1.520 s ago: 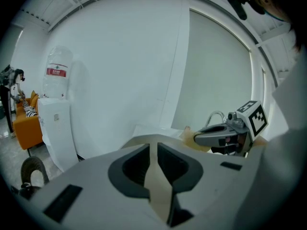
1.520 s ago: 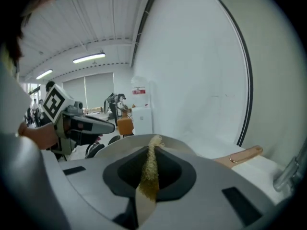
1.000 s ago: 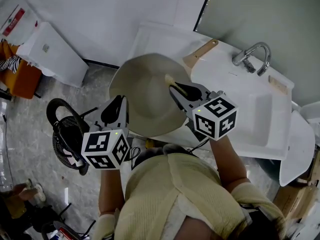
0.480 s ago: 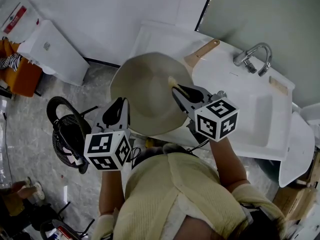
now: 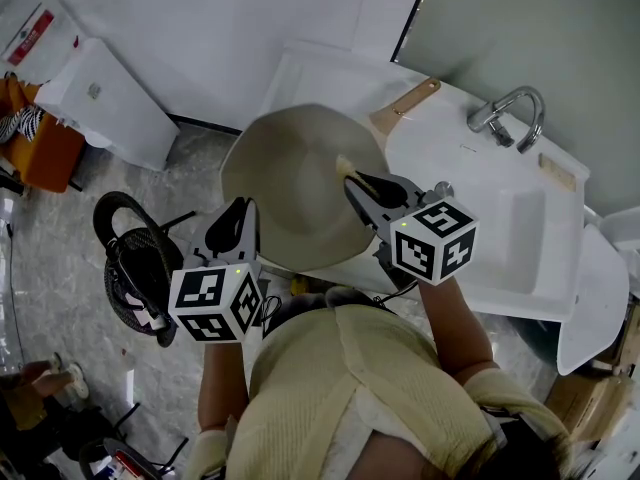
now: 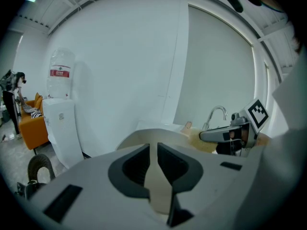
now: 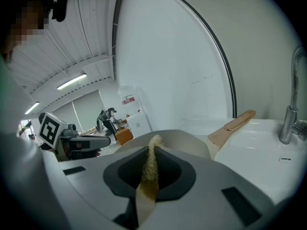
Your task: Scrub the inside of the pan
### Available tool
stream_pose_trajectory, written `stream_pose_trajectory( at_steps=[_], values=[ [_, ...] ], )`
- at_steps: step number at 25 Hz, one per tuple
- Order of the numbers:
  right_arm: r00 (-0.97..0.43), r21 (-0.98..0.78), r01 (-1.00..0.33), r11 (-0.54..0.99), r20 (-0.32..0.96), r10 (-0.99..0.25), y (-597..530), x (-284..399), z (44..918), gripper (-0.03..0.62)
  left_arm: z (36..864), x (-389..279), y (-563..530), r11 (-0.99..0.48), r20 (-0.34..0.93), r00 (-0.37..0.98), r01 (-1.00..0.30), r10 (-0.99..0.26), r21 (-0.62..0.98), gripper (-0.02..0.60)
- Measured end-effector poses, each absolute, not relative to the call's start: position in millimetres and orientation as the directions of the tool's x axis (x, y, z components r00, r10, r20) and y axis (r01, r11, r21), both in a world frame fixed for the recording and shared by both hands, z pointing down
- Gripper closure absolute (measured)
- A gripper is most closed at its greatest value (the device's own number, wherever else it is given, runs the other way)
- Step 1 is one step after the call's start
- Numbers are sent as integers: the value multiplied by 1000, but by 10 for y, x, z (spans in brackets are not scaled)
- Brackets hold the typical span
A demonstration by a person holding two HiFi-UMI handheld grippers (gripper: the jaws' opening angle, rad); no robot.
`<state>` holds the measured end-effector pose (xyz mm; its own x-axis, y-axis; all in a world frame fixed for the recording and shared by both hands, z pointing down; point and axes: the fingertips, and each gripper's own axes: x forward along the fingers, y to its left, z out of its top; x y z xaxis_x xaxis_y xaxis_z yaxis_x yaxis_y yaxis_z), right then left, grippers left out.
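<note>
Left gripper: narrow, pinching my round beige pan's rim;
Right gripper: clamped on thin yellow sponge, frame centre

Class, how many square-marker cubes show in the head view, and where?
2. One rides the left gripper at the pan's lower-left rim; the other rides the right gripper, beside the pan's right edge. None seems hidden.

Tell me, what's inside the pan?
A yellowish scrub sponge, pinched in the right gripper, is inside the pan. The pan's inside looks otherwise bare; the part beneath the gripper is covered.
</note>
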<state>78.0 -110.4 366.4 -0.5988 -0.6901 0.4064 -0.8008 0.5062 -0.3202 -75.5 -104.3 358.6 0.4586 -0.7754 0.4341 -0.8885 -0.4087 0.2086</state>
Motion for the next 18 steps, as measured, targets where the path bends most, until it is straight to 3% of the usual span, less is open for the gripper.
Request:
stream_pose_trajectory(
  at_steps=[18],
  values=[
    [-613, -336, -790, 514, 390, -687, -1113, 753, 3630, 543, 3570, -799, -1048, -408, 422, 459, -888, -782, 210, 480]
  ],
)
